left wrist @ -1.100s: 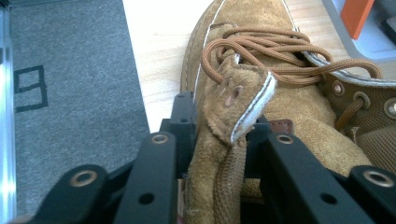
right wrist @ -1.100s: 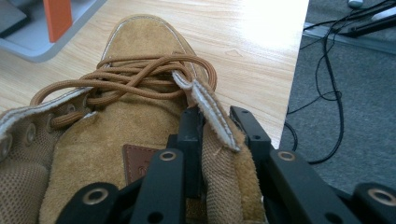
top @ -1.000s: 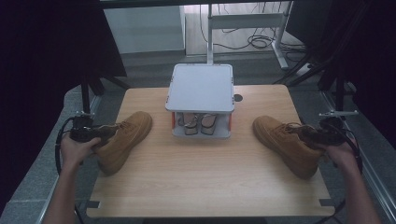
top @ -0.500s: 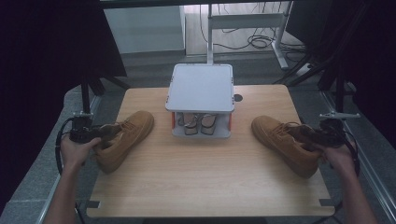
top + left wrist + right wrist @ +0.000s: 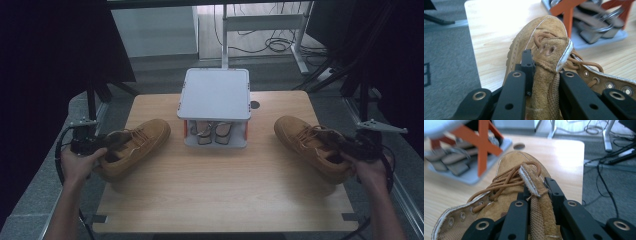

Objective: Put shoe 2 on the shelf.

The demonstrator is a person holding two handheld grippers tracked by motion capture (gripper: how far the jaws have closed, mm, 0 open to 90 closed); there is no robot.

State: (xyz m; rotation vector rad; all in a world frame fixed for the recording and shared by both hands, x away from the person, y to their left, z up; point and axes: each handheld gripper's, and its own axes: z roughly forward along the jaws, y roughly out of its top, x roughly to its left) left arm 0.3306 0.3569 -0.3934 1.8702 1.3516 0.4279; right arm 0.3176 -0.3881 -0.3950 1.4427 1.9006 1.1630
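You had each hand-held gripper clenched on a boot's tongue: left hand-held gripper (image 5: 544, 82) on the left boot (image 5: 134, 148), right hand-held gripper (image 5: 541, 202) on the right boot (image 5: 312, 146).

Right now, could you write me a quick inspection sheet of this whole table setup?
Surface: wooden table, round hole near the back edge.
Job's things: left boot and right boot, tan suede, laced, toes pointing toward the middle.
Clutter: small white rack with orange braces, a pair of shoes under its top.
Grippers: left hand-held gripper shut on the left boot's tongue; right hand-held gripper shut on the right boot's tongue.
Cables: loose cables on the floor behind.
Surroundings: grey floor, white stand legs.
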